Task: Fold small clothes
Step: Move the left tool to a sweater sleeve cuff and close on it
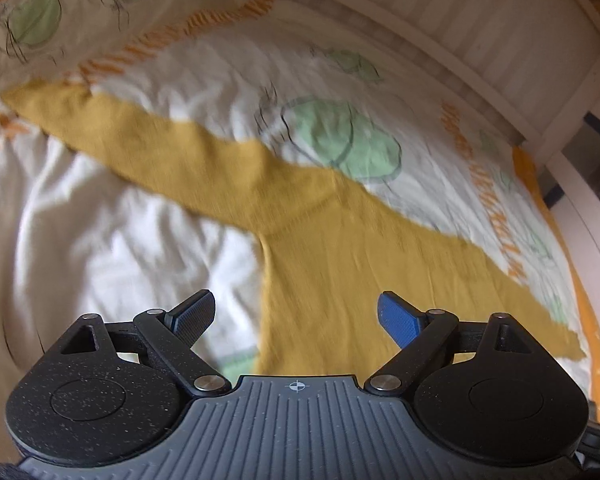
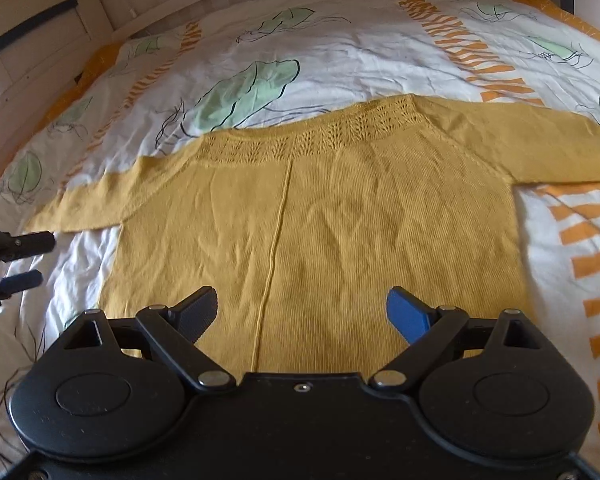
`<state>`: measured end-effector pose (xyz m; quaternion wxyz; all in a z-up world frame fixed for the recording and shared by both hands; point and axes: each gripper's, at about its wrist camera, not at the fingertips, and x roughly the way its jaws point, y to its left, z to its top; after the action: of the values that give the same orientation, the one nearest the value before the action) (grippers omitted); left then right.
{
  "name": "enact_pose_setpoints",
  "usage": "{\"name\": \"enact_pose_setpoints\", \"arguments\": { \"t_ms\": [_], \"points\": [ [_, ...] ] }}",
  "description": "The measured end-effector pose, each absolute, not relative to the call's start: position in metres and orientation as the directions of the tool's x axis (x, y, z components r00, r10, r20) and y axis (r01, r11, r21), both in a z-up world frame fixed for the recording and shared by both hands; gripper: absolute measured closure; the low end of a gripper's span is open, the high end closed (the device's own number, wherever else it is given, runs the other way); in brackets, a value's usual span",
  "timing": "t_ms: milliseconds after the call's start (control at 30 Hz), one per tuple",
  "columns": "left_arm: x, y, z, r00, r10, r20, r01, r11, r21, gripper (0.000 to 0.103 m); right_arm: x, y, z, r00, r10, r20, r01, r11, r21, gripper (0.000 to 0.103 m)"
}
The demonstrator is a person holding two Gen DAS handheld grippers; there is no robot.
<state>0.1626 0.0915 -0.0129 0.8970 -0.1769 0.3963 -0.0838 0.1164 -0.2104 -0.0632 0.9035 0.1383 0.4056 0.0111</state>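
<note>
A small mustard-yellow knitted sweater lies flat on the bed, both sleeves spread sideways, neckline away from me. My right gripper is open and empty above the sweater's lower hem. My left gripper is open and empty above the sweater's left side, with one sleeve running off to the upper left. The left gripper also shows at the left edge of the right wrist view, beside the sweater's left sleeve.
The bed is covered by a white duvet with green leaf and orange stripe prints. A white slatted bed frame runs along the far side. Furniture stands beyond the bed at the upper left of the right wrist view.
</note>
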Motion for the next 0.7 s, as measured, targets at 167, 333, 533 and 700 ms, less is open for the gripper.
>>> {"name": "enact_pose_setpoints", "arguments": {
  "t_ms": [167, 333, 533, 700],
  "points": [
    [0.199, 0.135, 0.0, 0.749, -0.235, -0.62, -0.033, 0.921, -0.389, 0.014, 0.141, -0.208, -0.059, 0.697, 0.136, -0.704, 0.078, 0.962, 0.263, 0.01],
    [0.236, 0.189, 0.004, 0.775, -0.165, -0.61, -0.099, 0.922, -0.376, 0.013, 0.166, -0.196, -0.056, 0.709, 0.158, -0.687, 0.049, 0.961, 0.272, 0.01],
    [0.277, 0.257, -0.003, 0.772, -0.099, -0.628, -0.171, 0.919, -0.356, 0.013, 0.193, -0.174, -0.061, 0.706, 0.211, -0.676, 0.006, 0.953, 0.303, 0.01],
    [0.303, 0.302, -0.017, 0.765, -0.023, -0.643, -0.243, 0.915, -0.321, 0.013, 0.212, -0.153, -0.07, 0.697, 0.263, -0.667, -0.034, 0.942, 0.335, 0.009]
  ]
}}
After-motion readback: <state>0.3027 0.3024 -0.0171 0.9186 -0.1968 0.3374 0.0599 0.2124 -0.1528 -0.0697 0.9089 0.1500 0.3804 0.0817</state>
